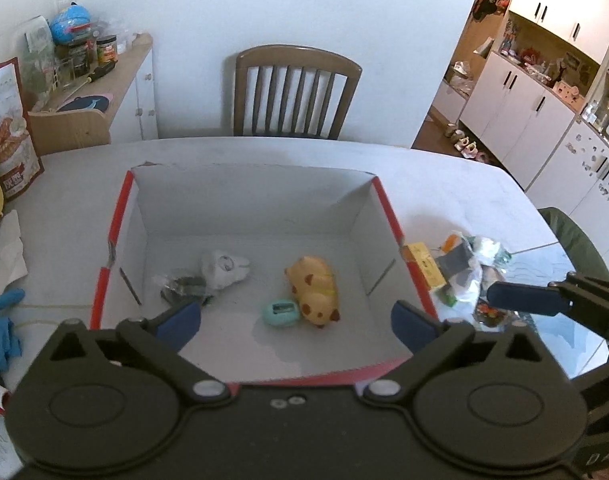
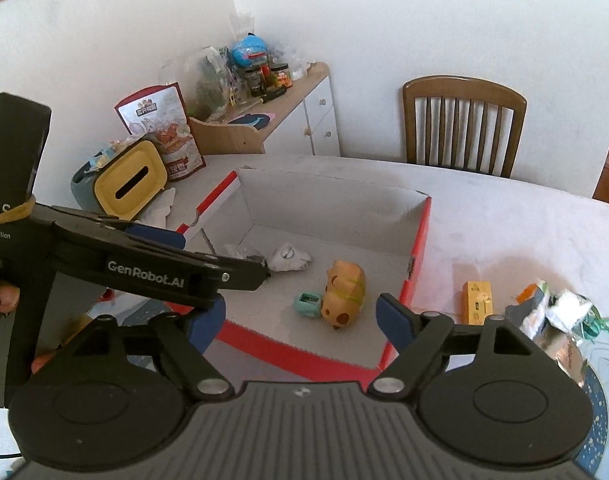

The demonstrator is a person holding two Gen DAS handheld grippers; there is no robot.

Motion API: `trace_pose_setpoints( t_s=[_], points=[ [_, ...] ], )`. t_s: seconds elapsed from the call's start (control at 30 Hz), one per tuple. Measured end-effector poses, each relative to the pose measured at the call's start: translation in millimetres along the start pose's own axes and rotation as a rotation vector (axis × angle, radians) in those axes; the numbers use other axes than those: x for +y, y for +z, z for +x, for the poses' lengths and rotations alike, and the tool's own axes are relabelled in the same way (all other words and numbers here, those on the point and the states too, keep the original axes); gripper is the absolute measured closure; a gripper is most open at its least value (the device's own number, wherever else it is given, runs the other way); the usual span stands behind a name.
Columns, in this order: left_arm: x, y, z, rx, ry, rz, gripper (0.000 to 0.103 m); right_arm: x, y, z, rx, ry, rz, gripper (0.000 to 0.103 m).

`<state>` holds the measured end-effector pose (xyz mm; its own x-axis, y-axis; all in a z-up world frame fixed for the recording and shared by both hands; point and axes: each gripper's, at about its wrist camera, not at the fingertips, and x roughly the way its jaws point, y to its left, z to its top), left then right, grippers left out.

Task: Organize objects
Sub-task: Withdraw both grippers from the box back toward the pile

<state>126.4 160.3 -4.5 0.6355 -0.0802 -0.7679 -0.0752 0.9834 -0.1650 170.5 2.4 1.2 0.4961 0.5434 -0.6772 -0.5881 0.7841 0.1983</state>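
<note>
Both claws, left gripper [image 1: 296,324] and right gripper [image 2: 300,318], hang released and empty over the red-rimmed white cardboard box [image 1: 120,216], while the small yellow carton [image 2: 477,303] lies just outside its right wall, nearer the right gripper.

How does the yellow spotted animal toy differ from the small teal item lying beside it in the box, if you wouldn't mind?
The animal toy is yellow with brown spots; the teal item is plain with a dark inset. The toy is clearly larger. Both lie touching on the floor of the box.
</note>
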Motion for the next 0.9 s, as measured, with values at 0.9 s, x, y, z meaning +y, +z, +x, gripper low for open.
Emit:
trace_pose_setpoints(
  t_s=[0.9],
  points=[
    [-126, -40, -7, -0.127, 0.008, 0.029, 0.000, -97, -56, -81, -0.044, 0.007, -0.029, 0.015]
  ],
)
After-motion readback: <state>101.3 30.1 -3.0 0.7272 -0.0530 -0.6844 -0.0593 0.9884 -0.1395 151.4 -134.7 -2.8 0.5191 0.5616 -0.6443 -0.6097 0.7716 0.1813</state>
